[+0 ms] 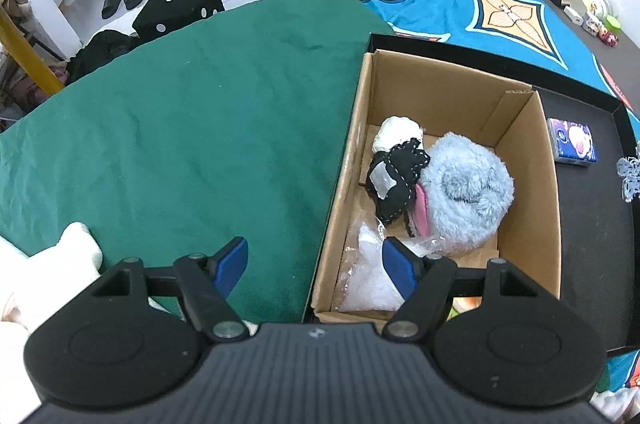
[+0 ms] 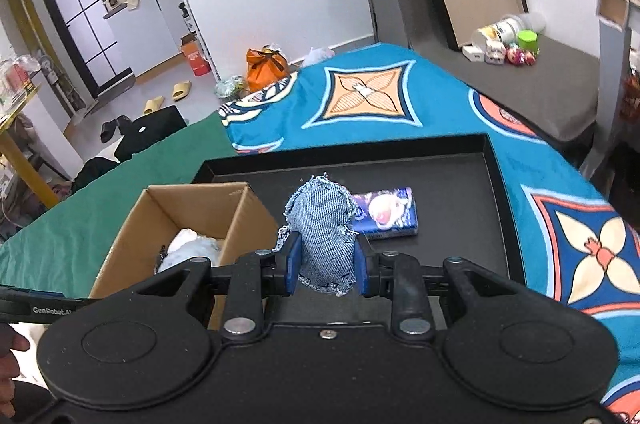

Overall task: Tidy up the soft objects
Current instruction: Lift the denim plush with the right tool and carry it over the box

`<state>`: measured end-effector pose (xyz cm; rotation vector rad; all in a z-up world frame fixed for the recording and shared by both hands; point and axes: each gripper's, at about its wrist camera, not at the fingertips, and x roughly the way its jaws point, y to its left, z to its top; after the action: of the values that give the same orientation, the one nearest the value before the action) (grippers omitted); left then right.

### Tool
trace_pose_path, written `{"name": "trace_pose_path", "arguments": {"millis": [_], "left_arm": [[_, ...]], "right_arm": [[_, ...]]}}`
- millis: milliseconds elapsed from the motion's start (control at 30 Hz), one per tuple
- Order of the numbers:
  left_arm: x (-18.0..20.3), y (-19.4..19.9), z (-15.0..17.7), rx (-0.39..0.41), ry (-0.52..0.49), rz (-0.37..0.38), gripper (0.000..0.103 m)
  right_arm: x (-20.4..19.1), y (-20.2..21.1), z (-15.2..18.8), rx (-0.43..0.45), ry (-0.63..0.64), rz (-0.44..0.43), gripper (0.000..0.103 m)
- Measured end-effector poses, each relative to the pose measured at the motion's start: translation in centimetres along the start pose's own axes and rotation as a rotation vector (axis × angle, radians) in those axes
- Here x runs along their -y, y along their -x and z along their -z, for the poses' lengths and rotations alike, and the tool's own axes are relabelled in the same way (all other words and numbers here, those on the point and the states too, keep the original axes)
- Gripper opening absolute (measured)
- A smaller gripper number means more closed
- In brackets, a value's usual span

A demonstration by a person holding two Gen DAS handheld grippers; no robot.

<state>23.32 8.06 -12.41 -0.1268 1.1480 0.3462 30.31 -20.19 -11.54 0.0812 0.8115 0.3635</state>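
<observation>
1. Denim fills the right gripper [image 2: 325, 270]: a frayed blue denim fabric piece [image 2: 323, 238] is clamped between its blue pads, held above the shallow black tray [image 2: 472, 179].
2. The denim piece stands with its long axis running away from the camera, rounded end pointing forward over the tray, ragged end hanging just behind the pads.
3. A purple printed tissue pack [image 2: 386, 212] lies flat on the tray just beyond the denim, its long axis crosswise.
4. The left gripper [image 1: 314, 264] hangs with jaws wide apart and nothing between them, over the near edge of the open brown cardboard box [image 1: 520, 127].
5. Inside the box lie a fluffy pale-blue plush [image 1: 468, 191], a black stitched fabric piece [image 1: 396, 171], a white soft ball [image 1: 396, 133] and a clear plastic bag [image 1: 368, 272].
</observation>
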Motion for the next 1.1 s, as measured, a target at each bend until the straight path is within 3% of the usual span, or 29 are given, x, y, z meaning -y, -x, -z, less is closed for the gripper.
{"name": "trace_pose_path", "arguments": {"millis": [733, 1000, 1100], "left_arm": [[-2.4, -2.2, 0.7, -0.014, 0.021, 0.101, 0.069], [-2.2, -2.7, 1.0, -0.021, -0.001, 0.15, 0.055], [-2.2, -3.0, 1.1, -0.025, -0.005, 0.153, 0.043]], "right_arm": [[-6.7, -0.6, -1.5, 0.037, 0.129, -0.021, 0.028], [-9.2, -1.9, -1.7, 0.039, 0.191, -0.051, 0.029], [-9.9, -2.5, -1.7, 0.034, 0.205, -0.059, 0.029]]}}
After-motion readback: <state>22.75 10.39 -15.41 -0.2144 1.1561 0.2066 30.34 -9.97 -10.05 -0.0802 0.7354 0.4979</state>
